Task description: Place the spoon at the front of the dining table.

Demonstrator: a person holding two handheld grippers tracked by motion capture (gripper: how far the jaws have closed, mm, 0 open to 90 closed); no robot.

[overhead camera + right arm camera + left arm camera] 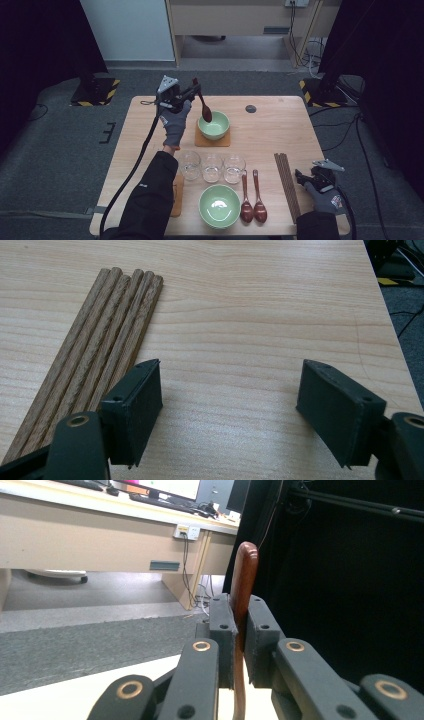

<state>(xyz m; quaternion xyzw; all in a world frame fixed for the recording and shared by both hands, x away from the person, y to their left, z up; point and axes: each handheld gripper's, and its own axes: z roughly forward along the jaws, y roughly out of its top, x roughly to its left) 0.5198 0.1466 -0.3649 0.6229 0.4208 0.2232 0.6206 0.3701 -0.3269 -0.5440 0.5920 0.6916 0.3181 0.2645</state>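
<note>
High view: the left gripper (192, 93) is raised over the far left part of the table (280, 125), its jaws clamped on the handle of a brown spoon (204, 109); the spoon hangs tilted, its bowl down just above the left rim of the far bowl (214, 125), which sits on a coaster (226, 141) near the middle of the far edge; whether spoon and rim touch I cannot tell. Three glasses (212, 167) stand in a row at the table's centre; a second bowl (219, 206) sits at the near edge, with two spoons (253, 202) lying side by side just to its right; a bundle of chopsticks (287, 185) lies further right, running from mid-table toward the near edge. The right gripper (301, 177) rests near the near right corner, just beside the chopsticks.

Left gripper view: the jaws are pressed together on the spoon's handle (243, 590); its rounded end sticks up above the pads; a desk (90, 535) stands in the background.

Right gripper view: the jaws stand well apart with bare tabletop (240, 330) between them; nothing is held; the chopsticks (100, 355) lie to the left, their near part passing beside and under the left pad.
</note>
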